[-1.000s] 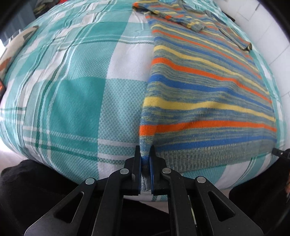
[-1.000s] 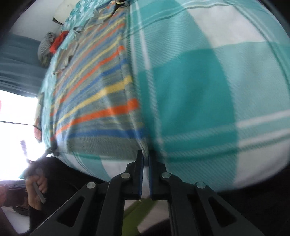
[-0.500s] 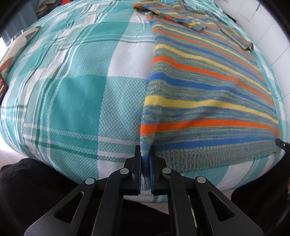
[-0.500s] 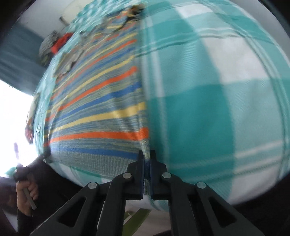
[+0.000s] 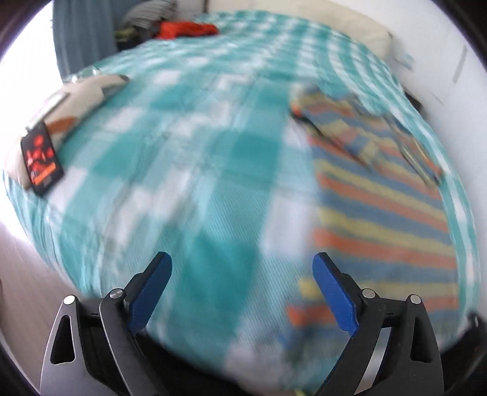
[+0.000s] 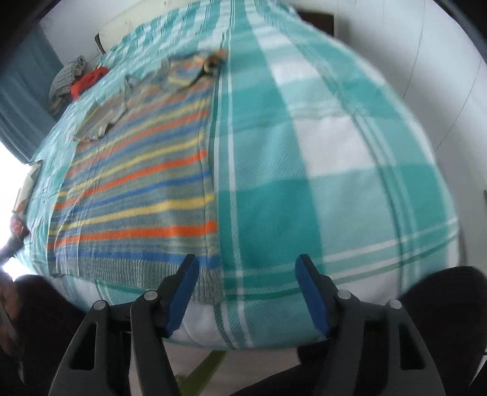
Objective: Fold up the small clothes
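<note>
Your left gripper [image 5: 242, 281] and right gripper [image 6: 248, 281] jaws are opening, empty, leaving the striped sweater [image 6: 134, 198] flat on the bed [image 6: 334, 182], ready for folding.

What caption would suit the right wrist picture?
Right gripper opening above the hem of a striped sweater lying flat on a teal checked bedspread.

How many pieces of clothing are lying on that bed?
2 that I can make out: a striped knitted sweater spread flat near the foot of the bed, and a crumpled red-orange garment at the far end. The grey heap beside it may hide more.
</note>
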`<act>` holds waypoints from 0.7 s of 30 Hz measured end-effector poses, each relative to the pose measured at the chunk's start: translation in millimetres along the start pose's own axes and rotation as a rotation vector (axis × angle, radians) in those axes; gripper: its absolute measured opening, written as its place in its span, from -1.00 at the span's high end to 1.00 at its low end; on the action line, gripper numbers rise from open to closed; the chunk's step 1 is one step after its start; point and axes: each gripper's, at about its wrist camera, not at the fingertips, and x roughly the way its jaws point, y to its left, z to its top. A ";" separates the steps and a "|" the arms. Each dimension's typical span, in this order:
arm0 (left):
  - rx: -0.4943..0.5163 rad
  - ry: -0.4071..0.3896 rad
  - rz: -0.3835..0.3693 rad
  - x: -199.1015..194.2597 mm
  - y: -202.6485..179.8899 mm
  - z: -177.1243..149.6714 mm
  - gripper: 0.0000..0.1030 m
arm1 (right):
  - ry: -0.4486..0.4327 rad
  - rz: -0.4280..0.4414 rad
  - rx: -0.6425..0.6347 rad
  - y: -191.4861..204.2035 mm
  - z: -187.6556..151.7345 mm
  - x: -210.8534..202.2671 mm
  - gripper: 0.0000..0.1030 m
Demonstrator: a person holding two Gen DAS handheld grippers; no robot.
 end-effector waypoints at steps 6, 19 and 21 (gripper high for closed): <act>0.063 -0.085 0.025 87.2 -7.4 65.1 -0.83 | -0.057 0.024 0.026 28.9 8.0 -5.2 -0.27; 0.137 -0.088 0.019 135.0 7.2 68.5 -0.99 | 0.014 -0.002 -0.054 86.4 2.0 21.9 -0.27; 0.136 -0.088 0.018 133.3 8.7 68.1 -0.99 | 0.008 -0.016 -0.066 91.5 3.2 21.0 -0.27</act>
